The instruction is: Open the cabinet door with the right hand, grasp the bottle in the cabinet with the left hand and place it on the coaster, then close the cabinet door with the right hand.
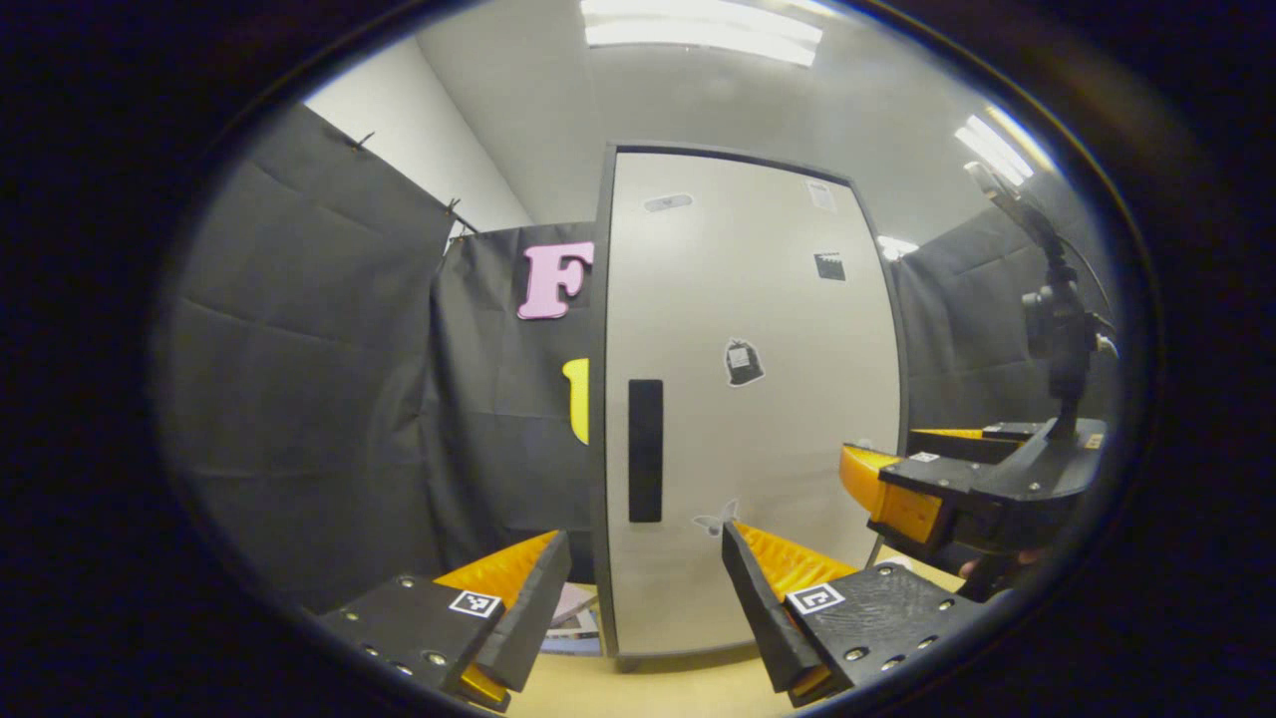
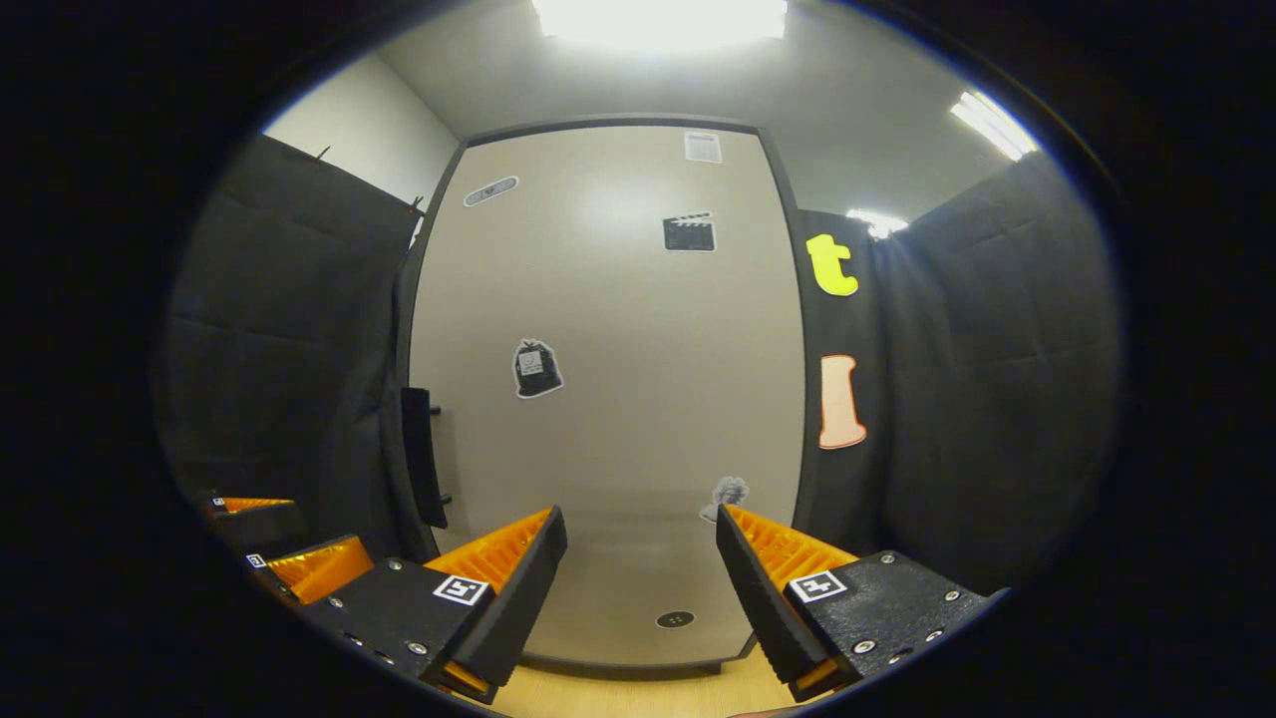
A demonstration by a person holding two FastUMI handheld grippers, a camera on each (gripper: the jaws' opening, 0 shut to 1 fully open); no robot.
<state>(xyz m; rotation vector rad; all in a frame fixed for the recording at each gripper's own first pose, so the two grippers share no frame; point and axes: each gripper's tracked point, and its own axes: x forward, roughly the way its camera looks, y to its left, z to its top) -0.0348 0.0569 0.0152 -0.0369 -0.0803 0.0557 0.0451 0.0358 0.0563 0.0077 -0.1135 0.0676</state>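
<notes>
Black handle (image 1: 645, 450) face-on left gripper view, edge-on right gripper view.

- Ceiling light panels (image 1: 703, 28) are lighting the booth evenly; the one (image 2: 660, 17) in the right gripper view is glaring white
- Fisheye distortion is bowing the cabinet door (image 2: 608, 389) edges
- Focus is staying sharp centrally

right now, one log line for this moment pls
stage: pre-open | pale grey cabinet door: closed | black vertical handle: untouched | left gripper: open | right gripper: open
</notes>
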